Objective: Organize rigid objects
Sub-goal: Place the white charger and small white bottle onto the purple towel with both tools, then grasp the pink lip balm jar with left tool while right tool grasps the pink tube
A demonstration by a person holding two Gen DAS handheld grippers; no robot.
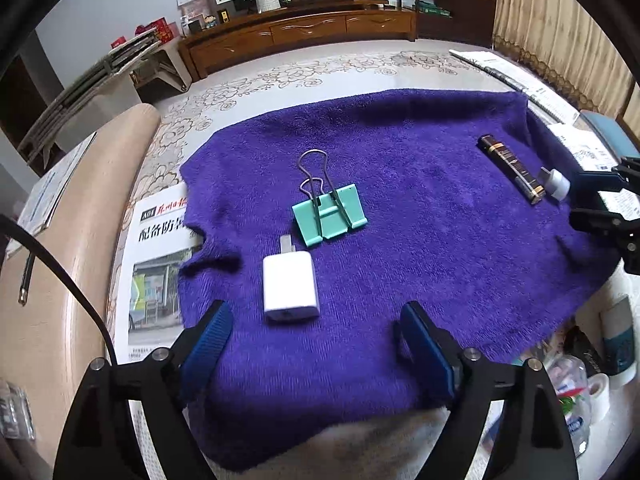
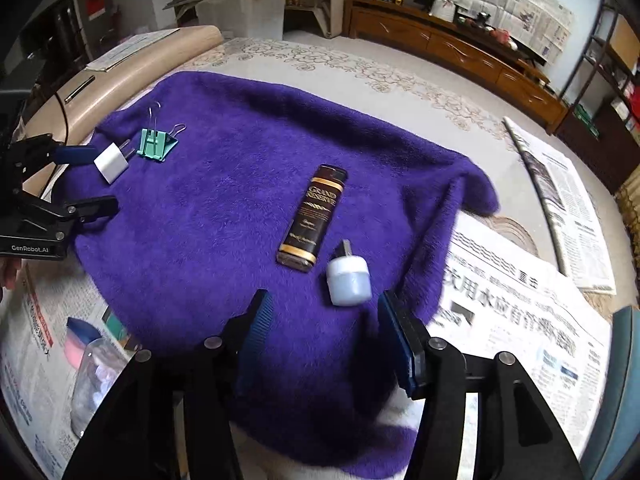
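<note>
the left gripper [image 1: 316, 332] stands wide, its blue pads apart over the purple towel [image 1: 400, 280] with nothing between them. just ahead of its tips, slightly toward its left finger, lies the white charger [image 1: 290, 288], flat on the towel with its prongs pointing away. just beyond that, almost touching the prongs, sits the green binder clip [image 1: 330, 214], wire handles reaching further away.

the right gripper [image 2: 324, 332] is partly spread and also empty. close ahead of it, nearer its right finger but not between the pads, lies the small white plug [image 2: 348, 278], prongs pointing away. just to the left of that plug, and a little further out, is the dark lighter [image 2: 314, 216], lying lengthwise away from the tool, close beside the plug; whether they touch i cannot tell.

judging by the layout, the four rigid things already sit as two pairs on the towel, one pair in front of each tool and the pairs well apart, and both tools are free of any load. so the sorting looks largely done, or at least this placing step does. what may remain is tidying the pairs or bringing more items over; around the towel there are only newspapers [image 2: 520, 320] and clutter near the edge, too unclear to name.
</note>
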